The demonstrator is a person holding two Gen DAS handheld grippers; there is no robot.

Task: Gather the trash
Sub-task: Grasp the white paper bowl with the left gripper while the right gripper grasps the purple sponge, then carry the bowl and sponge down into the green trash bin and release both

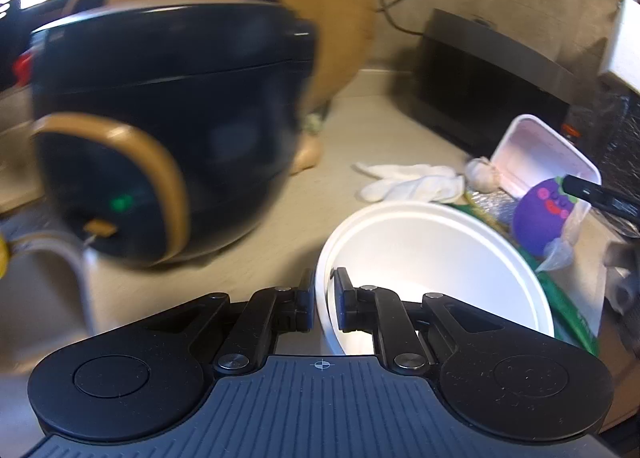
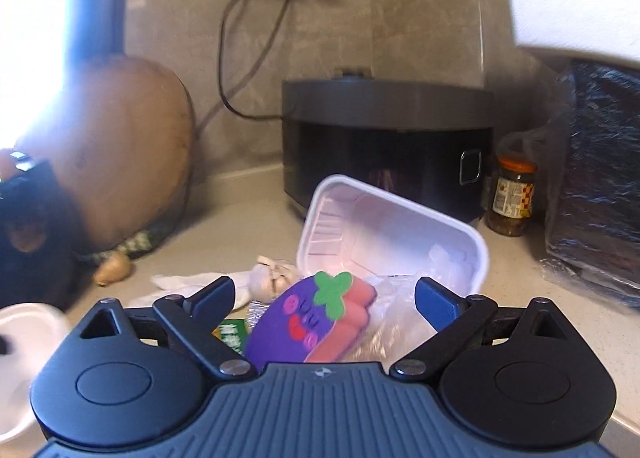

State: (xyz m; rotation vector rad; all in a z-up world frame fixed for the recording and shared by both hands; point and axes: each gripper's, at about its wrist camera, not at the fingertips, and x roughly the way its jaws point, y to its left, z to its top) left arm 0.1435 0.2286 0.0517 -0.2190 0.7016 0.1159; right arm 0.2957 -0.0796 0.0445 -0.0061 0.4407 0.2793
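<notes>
Left gripper (image 1: 324, 298) jaws pinch white bowl (image 1: 432, 258) rim

Black rice cooker (image 1: 160, 129), wood board (image 2: 120, 149), grey cooker (image 2: 384, 137), jar (image 2: 514, 193).

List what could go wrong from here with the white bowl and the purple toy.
1. The left gripper pinches only the thin rim of the white bowl; a one-sided hold like that could let the bowl tip or slip out.
2. The right gripper stands open around the purple toy, which lies against clear plastic wrap and the tilted white tray. Closing may catch the wrap too and drag the tray along.
</notes>
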